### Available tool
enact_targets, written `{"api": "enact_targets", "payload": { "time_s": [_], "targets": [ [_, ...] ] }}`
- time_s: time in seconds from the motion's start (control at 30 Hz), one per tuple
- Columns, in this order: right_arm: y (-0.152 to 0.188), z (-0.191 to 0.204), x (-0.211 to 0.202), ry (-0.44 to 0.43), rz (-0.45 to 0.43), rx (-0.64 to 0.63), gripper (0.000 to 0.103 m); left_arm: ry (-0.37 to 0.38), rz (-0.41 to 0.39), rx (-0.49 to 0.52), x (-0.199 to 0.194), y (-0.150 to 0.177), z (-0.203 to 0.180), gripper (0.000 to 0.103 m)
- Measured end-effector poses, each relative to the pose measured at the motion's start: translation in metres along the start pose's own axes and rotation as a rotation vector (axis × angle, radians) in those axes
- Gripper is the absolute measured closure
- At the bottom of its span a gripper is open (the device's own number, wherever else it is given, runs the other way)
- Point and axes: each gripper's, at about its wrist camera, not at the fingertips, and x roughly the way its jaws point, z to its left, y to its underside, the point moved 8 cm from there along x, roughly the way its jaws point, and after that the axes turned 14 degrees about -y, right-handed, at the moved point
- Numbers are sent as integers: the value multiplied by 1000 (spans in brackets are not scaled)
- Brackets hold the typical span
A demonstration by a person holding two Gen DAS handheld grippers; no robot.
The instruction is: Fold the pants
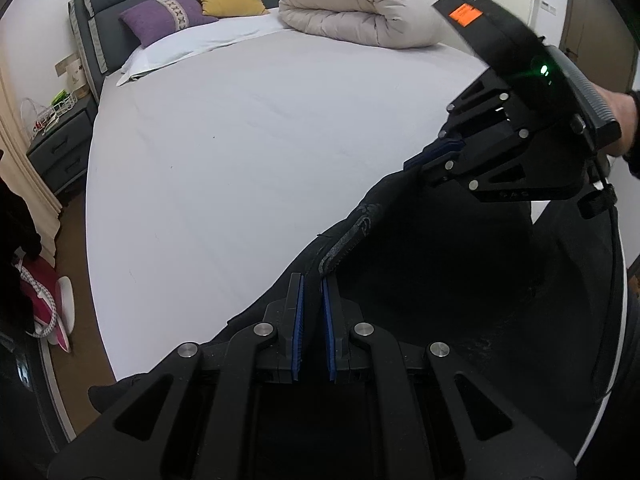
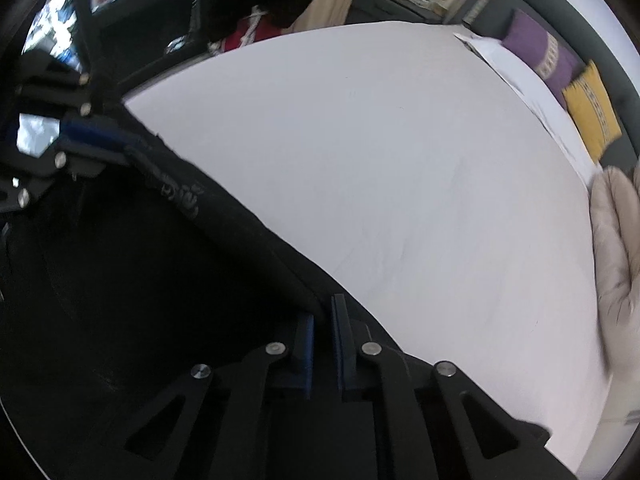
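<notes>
Pants (image 1: 460,264): black, waistband stretched taut over white bed (image 1: 260,140) between both grippers. Left gripper (image 1: 313,280) clamped on one waistband end; right gripper (image 2: 322,306) pinching opp. end, jaws narrow.

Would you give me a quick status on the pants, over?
Left gripper and right gripper both shut on the pants waistband, stretched between them. Bed ahead bare; duvet far off.

Matt black cloth pants (image 1: 440,280), smooth sheet (image 1: 260,160) (cotton-like), puffy quilted duvet (image 1: 360,4)
</notes>
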Motion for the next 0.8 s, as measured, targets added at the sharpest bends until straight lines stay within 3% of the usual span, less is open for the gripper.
{"api": "enact_targets", "payload": {
  "time_s": [0.2,0.37,0.67,0.8],
  "targets": [
    [-4,19,-25,-48,-131,127,99,3,-8,-47,-12,4,4,95],
    [4,65,-26,-109,-181,163,99,10,-9,-61,-42,24,-12,95],
    [90,152,-40,-89,-102,-11,100,70,19,14,-98,104,-69,95],
    [130,187,-47,-1,-35,-149,100,99,41,113,-116,141,-107,95]
  ]
}}
